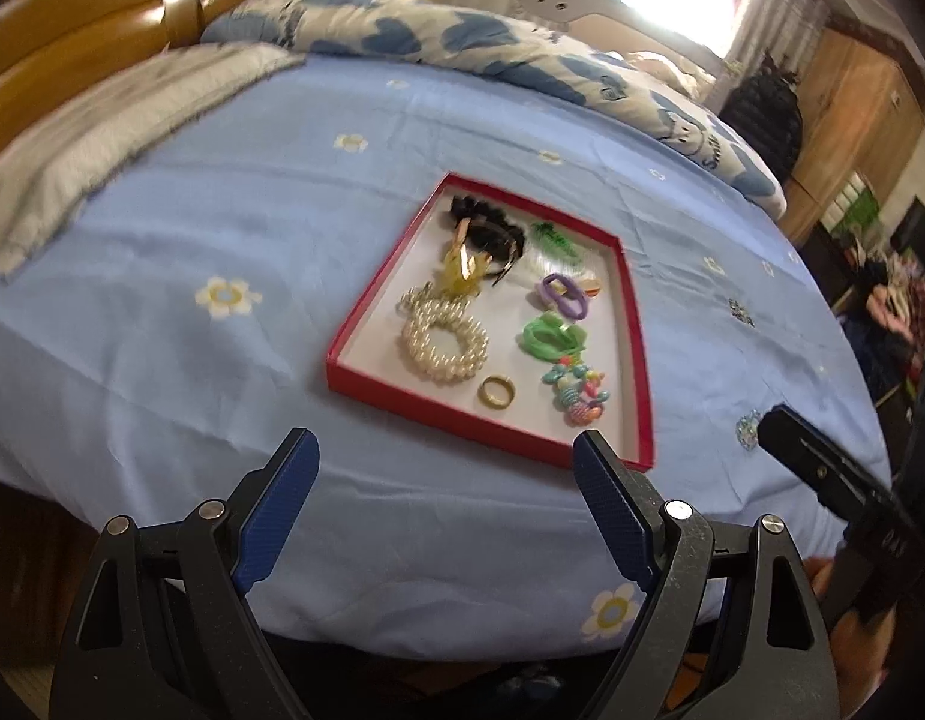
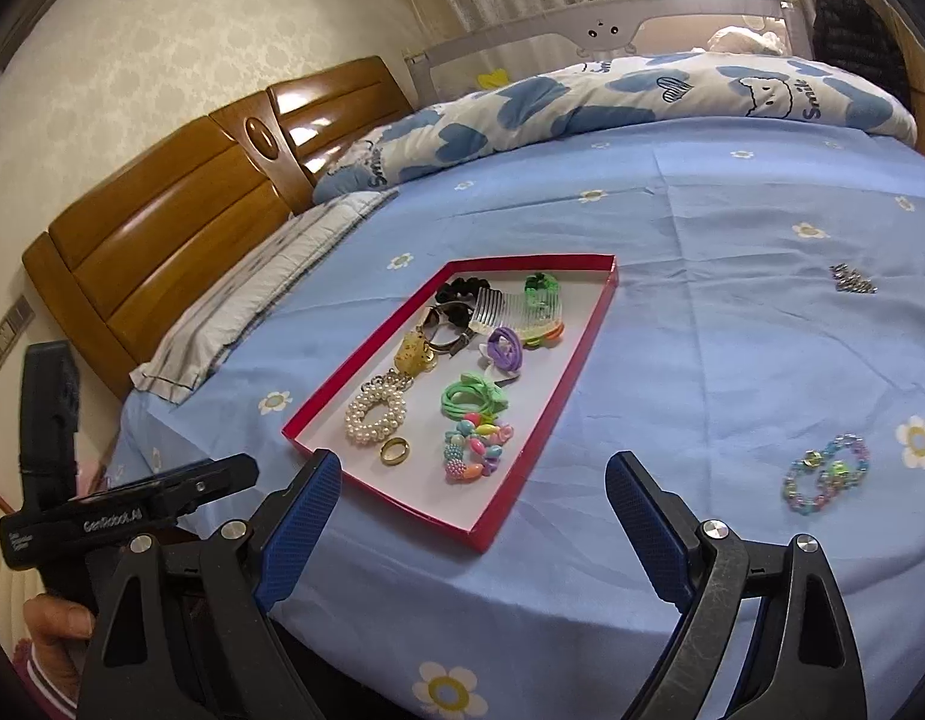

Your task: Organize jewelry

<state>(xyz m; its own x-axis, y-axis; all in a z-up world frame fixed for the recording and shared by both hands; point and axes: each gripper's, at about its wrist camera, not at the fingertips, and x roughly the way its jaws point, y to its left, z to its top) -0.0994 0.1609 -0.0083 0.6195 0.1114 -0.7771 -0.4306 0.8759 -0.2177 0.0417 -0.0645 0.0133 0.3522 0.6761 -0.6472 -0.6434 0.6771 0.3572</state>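
1. Hovering wide open and holding nothing, the left gripper [image 1: 444,450] is sitting at the near edge of the bed [image 1: 222,228], just short of the tray [image 1: 639,360].
2. Also gaping wide and holding nothing, the right gripper [image 2: 471,474] is hanging over the tray's [image 2: 366,384] near corner.
3. Lying in the tray: pearl band [image 2: 375,411], gold ring [image 2: 395,452], bead bracelet [image 2: 474,447], green ties [image 2: 474,397], comb [image 2: 516,309].
4. Lying loose on the sheet right of the right gripper: pastel bracelet [image 2: 827,474]; silver piece [image 2: 852,279] sitting farther back.
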